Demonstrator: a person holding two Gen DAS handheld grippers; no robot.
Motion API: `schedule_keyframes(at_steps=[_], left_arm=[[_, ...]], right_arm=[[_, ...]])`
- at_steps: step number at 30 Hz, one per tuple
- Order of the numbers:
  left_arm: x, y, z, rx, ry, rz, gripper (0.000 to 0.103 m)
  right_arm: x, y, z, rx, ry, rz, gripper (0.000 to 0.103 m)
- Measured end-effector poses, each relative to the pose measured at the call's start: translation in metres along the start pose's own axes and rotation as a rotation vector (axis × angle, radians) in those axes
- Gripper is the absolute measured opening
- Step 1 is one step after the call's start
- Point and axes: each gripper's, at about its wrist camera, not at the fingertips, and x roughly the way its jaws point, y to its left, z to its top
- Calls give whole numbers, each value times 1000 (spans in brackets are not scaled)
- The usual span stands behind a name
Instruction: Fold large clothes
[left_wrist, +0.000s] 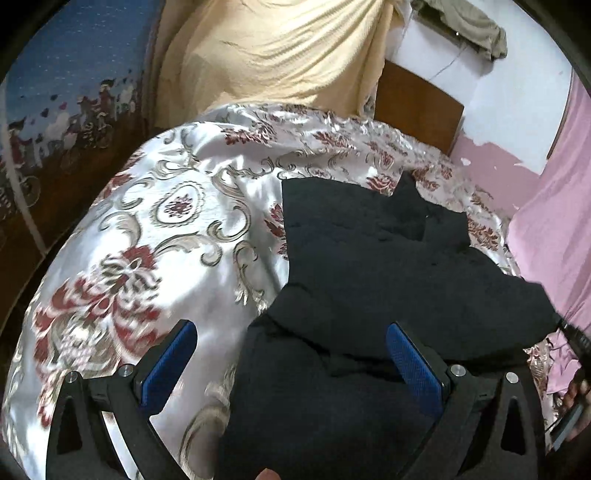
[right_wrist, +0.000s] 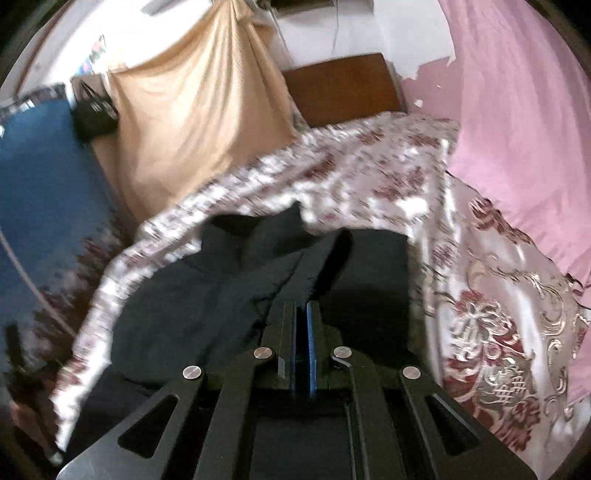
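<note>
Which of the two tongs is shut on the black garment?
The right tongs, pads pinching a fold of the black garment; the left tongs stand wide open.

Bedroom, daylight
Satin floral bedspread (left_wrist: 177, 206), wooden headboard (right_wrist: 343, 88), tan drape (right_wrist: 195, 122), peeling pink-white wall (left_wrist: 517, 122), pink cloth (right_wrist: 517, 110).

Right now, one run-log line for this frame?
garment: black garment on floral bedspread | left gripper: open over it | right gripper: shut on black garment

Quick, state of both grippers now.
Left gripper: open, holding nothing.
Right gripper: jaws closed on the black garment.
</note>
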Motion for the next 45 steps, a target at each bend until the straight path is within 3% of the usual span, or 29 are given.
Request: schedule_keyframes(at_steps=[5,8,9,12,13,17,20,24,28,35,45], left_arm=[[35,-18,14,81,42,35,103],[49,-31,20,122,55,49,103],[53,-38,24,136,49,52,103],[63,-58,32,175,24,59,103],[67,-63,33,185,21,62,103],[83,-82,30,239,28,98,103],[94,-87,20,283,23,140,103],[105,-79,11,266,30,93,103],[116,-67,8,204,50,32,103],[122,-74,-1,236,19,81,103],[128,-68,-3,218,24,68,103]], right_arm=[[38,-21,-22,54,106,-79,6],[38,-21,-27,27,79,-151,9],[34,-16,-21,-14,49,-174,14],[29,2,-6,-100,-3,-163,51],[31,10,-2,-119,-3,-134,53],[66,45,1,-239,96,-23,53],[89,54,-10,-255,148,-3,53],[109,43,-27,-217,191,20,53],[118,39,-40,-212,194,36,54],[131,35,-49,-186,190,51,54],[137,36,-51,-186,190,48,54]])
